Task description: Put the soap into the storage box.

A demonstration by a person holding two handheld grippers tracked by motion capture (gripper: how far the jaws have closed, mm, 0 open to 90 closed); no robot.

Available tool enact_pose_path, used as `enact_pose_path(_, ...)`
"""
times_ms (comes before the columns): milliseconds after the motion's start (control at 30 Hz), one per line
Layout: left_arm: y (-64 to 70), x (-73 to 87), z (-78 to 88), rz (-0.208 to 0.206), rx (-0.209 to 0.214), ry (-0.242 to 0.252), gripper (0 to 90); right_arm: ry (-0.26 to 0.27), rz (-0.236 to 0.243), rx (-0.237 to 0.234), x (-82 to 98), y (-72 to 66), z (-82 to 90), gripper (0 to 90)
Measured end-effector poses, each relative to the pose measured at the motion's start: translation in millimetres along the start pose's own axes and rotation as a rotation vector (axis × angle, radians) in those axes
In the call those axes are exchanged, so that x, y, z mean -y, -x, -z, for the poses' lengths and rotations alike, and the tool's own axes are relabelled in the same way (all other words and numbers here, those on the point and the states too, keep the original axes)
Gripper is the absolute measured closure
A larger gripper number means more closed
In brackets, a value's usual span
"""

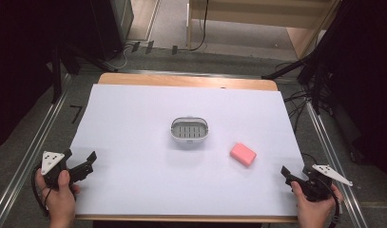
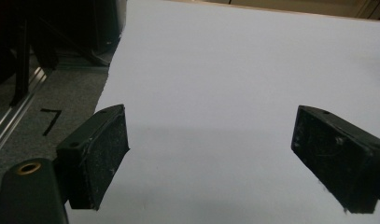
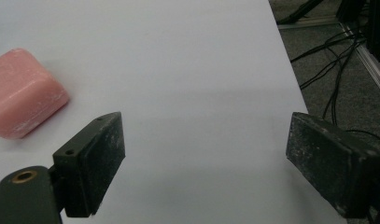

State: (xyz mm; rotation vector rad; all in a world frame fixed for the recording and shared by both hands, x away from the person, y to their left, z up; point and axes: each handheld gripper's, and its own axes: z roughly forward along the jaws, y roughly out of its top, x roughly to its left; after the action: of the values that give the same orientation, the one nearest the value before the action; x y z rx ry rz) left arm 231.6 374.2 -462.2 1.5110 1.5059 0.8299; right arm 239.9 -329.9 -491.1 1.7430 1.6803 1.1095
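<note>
2 tools spread, nothing between jaws. Pink soap bar (image 1: 243, 154) lies on counter (image 1: 134, 123), just right of soap dish (image 1: 189, 130), long axis diagonal. Right tool (image 1: 292, 176) nearer soap, which sits ahead-left of it. Left tool (image 1: 82, 164) well apart.

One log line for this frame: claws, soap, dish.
left claw: open, empty | right claw: open, empty | soap: on sheet, right of dish | dish: empty
</note>
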Motion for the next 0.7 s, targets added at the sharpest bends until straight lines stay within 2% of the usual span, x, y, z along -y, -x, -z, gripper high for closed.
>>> enact_pose_path(100, 0.1, -0.1, -0.3, -0.004, 0.001, -0.003, 11.6, 0.000, 0.010, -0.007, -0.2, -0.3, -0.1, 15.9)
enact_pose_path(133, 0.4, 0.0, -0.4, -0.006, 0.000, -0.001, 11.6, -0.001, 0.008, -0.012, -0.2, -1.3, 0.6, 19.6)
enact_pose_path(233, 1.4, -0.3, -1.2, -0.011, -0.003, -0.009, 12.0, 0.021, 0.048, -0.026, 0.3, -4.2, 2.7, 28.8)
enact_pose_path(267, 1.7, -0.4, -1.4, -0.013, -0.005, -0.014, 12.3, 0.035, 0.069, -0.049, -0.3, -6.2, 2.9, 36.1)
enact_pose_path(300, 1.9, -0.4, -1.5, -0.019, -0.006, -0.015, 12.4, 0.048, 0.085, -0.078, -1.0, -6.3, 2.5, 39.4)
enact_pose_path(333, 2.0, -0.4, -1.4, -0.019, -0.006, -0.014, 12.5, 0.060, 0.110, -0.116, -2.8, -7.3, 1.3, 39.5)
enact_pose_path(367, 2.0, -0.4, -1.4, -0.019, -0.006, -0.014, 12.6, 0.060, 0.110, -0.116, -2.8, -7.3, 1.3, 39.5)
enact_pose_path(400, 2.0, -0.4, -1.6, -0.020, -0.008, -0.016, 12.6, 0.038, 0.148, -0.142, -7.5, -9.1, -0.6, 40.5)
enact_pose_path(433, 2.0, -0.4, -1.6, -0.020, -0.008, -0.016, 12.6, 0.038, 0.148, -0.142, -7.5, -9.1, -0.6, 40.5)
enact_pose_path(467, 1.9, -0.4, -1.6, -0.018, -0.009, -0.016, 12.6, 0.019, 0.177, -0.154, -10.9, -10.5, -1.5, 40.9)
enact_pose_path(500, 2.0, -0.3, -1.4, -0.016, -0.009, -0.013, 12.8, -0.033, 0.239, -0.162, -17.7, -15.4, -2.6, 42.8)
enact_pose_path(533, 1.9, 0.0, -0.8, -0.017, -0.008, -0.007, 12.8, -0.069, 0.242, -0.179, -21.1, -17.9, -2.0, 44.6)
enact_pose_path(567, 1.9, 0.0, -0.8, -0.017, -0.008, -0.007, 12.8, -0.069, 0.242, -0.179, -21.1, -17.9, -2.0, 44.6)
enact_pose_path(600, 1.9, 0.0, -0.8, -0.015, -0.008, -0.007, 12.8, -0.095, 0.277, -0.189, -26.1, -23.7, -0.7, 40.4)
enact_pose_path(633, 1.8, -0.1, -1.0, -0.015, -0.009, -0.007, 12.8, -0.095, 0.277, -0.189, -26.1, -23.7, -0.7, 40.4)
enact_pose_path(667, 1.8, -0.1, -1.0, -0.015, -0.009, -0.008, 12.8, -0.112, 0.315, -0.208, -29.6, -27.2, -0.3, 36.6)
enact_pose_path(700, 1.8, 0.0, -0.9, -0.015, -0.008, -0.007, 12.8, -0.112, 0.315, -0.208, -29.6, -27.2, -0.3, 36.6)
